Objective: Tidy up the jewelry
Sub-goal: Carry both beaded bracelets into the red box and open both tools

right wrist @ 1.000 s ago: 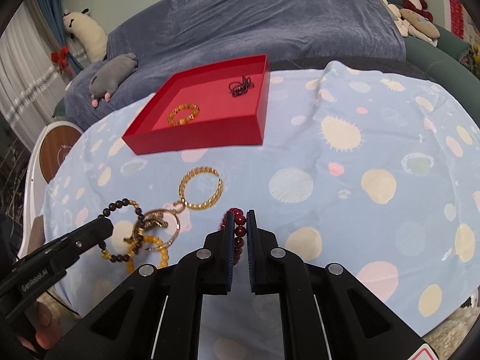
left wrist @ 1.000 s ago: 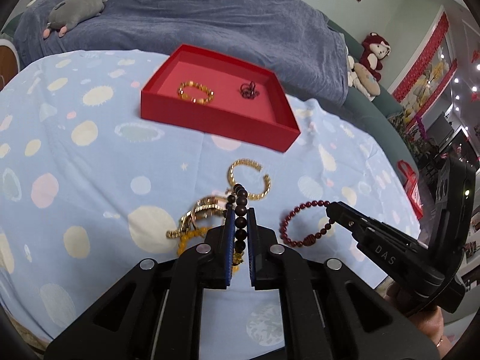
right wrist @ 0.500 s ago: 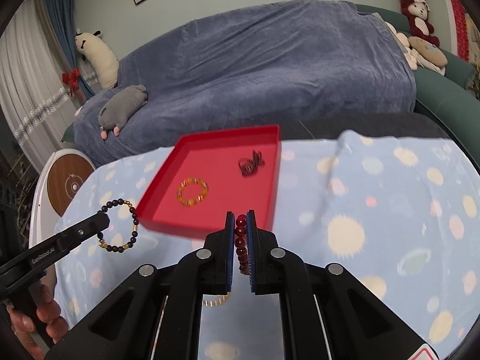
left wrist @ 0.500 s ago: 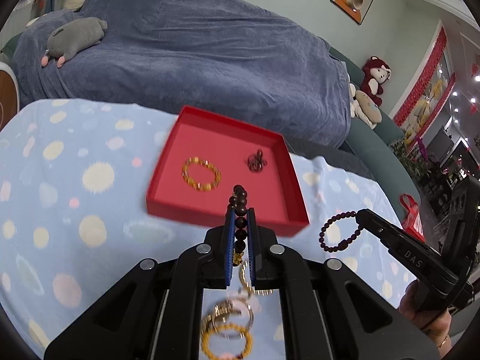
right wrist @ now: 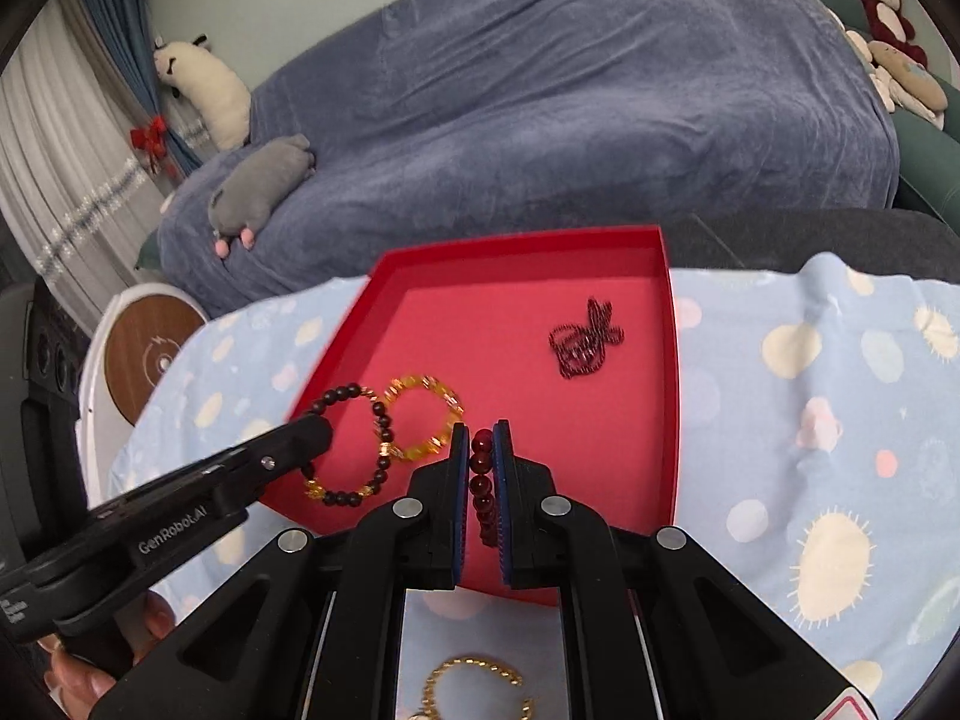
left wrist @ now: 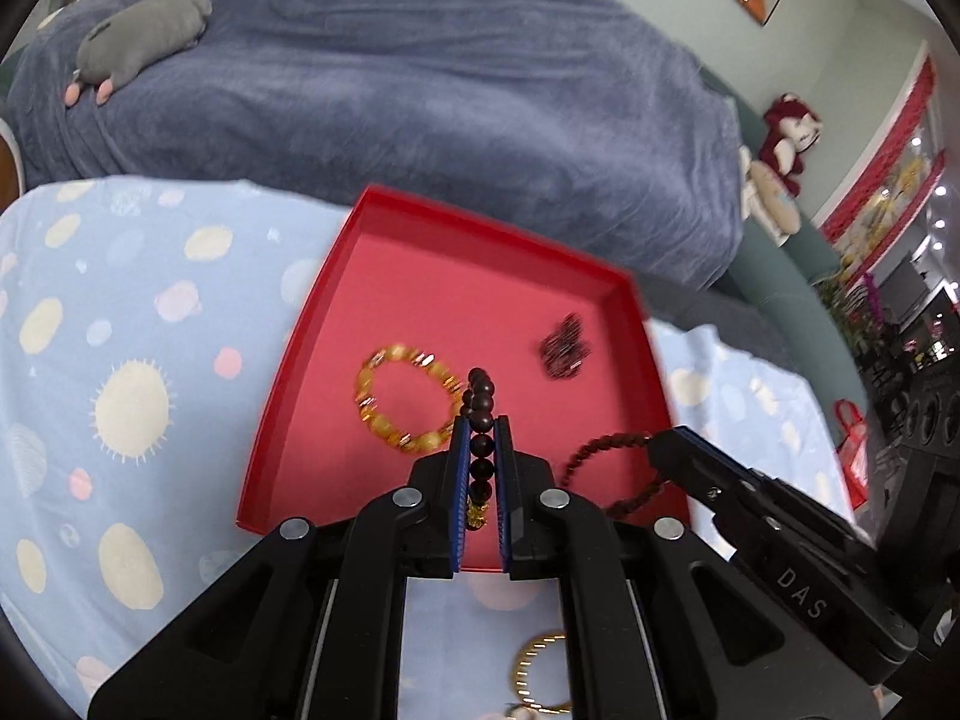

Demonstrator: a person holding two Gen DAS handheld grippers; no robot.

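A red tray (left wrist: 336, 276) lies on the spotted blue cloth, holding an amber bead bracelet (left wrist: 384, 414) and a dark tangled piece (left wrist: 563, 348). My left gripper (left wrist: 481, 423) is shut on a dark bead bracelet (left wrist: 480, 387), which hangs over the tray's near half. In the right wrist view my right gripper (right wrist: 481, 429) is shut on a red bead bracelet (right wrist: 482, 468) above the tray's (right wrist: 672, 360) front part. There the left gripper (right wrist: 315, 435) reaches in from the left, its dark bracelet (right wrist: 378, 426) dangling beside the amber one (right wrist: 432, 387).
A gold chain bracelet (left wrist: 534, 660) lies on the cloth below the grippers, partly hidden. Behind the table stands a sofa under a blue cover (right wrist: 570, 90) with plush toys. A round white stool (right wrist: 144, 354) stands at the left. A hand (right wrist: 90, 660) holds the left gripper.
Both grippers have moved forward from the pile of jewelry on the cloth to above the red tray, each carrying its bracelet. The pile has dropped out of sight beneath them.
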